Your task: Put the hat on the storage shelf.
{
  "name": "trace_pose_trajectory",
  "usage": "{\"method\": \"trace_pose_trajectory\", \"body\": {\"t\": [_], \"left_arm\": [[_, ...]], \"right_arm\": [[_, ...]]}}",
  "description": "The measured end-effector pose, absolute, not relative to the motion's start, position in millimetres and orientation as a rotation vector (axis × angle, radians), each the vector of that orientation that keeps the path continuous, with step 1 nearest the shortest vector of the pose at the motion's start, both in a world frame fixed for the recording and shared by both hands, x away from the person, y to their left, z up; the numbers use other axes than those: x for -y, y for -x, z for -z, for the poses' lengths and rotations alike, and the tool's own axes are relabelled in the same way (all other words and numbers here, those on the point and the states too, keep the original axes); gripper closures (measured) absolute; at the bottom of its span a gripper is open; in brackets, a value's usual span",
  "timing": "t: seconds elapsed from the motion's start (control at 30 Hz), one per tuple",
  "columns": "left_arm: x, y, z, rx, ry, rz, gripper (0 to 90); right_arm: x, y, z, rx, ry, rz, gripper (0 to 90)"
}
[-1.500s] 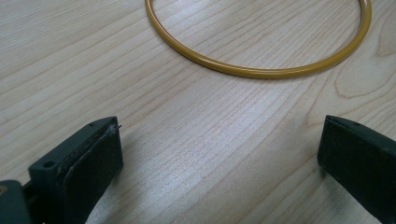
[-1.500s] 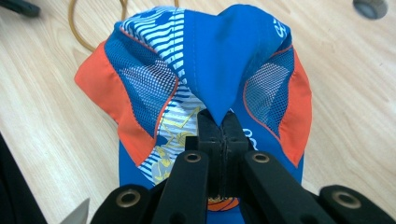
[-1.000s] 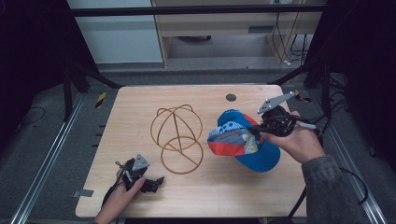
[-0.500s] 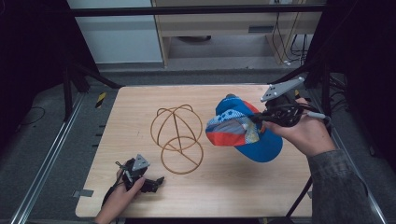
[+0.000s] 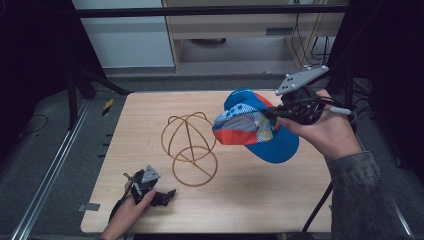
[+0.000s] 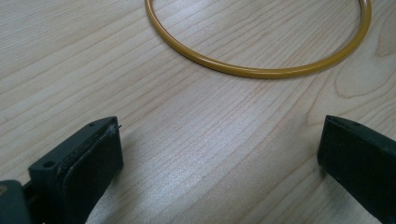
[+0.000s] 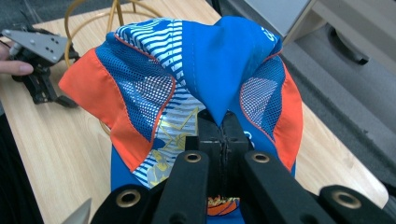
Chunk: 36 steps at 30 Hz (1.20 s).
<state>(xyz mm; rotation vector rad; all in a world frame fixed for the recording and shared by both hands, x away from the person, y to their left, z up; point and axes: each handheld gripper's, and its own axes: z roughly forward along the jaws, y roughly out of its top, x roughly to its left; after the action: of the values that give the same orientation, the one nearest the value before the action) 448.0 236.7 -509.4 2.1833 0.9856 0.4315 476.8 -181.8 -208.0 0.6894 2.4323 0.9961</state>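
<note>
A blue, orange and white mesh cap (image 5: 250, 125) (image 7: 187, 84) hangs in the air above the right side of the table, pinched at its crown by my right gripper (image 5: 272, 114) (image 7: 219, 126), which is shut on the fabric. A yellow wire dome-shaped stand (image 5: 189, 147) sits at the table's middle, just left of the cap; its base ring (image 6: 261, 70) lies ahead of my left gripper. My left gripper (image 5: 167, 195) (image 6: 219, 154) rests on the wood near the front left edge, jaws wide apart with nothing between them.
The wooden table (image 5: 250, 200) has a small dark round hole near its far edge, behind the cap. Black frame rails (image 5: 45, 175) run along the left side. A cabinet (image 5: 240, 25) stands beyond the table's far edge.
My right gripper has lifted the cap higher and carried it slightly back and right. The left gripper has stayed where it was.
</note>
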Motion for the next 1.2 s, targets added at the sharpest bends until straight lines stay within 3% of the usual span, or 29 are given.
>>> {"method": "trace_pose_trajectory", "body": {"t": [0.63, 1.2], "left_arm": [[-237, -448, 509, -0.986, -2.181, -0.434, 0.0], [-237, -448, 510, -0.984, -2.182, -0.435, 0.0]], "right_arm": [[125, -495, 178, -2.417, -0.574, -1.062, 90.0], [71, -505, 182, -2.46, -0.46, -1.085, 90.0]]}}
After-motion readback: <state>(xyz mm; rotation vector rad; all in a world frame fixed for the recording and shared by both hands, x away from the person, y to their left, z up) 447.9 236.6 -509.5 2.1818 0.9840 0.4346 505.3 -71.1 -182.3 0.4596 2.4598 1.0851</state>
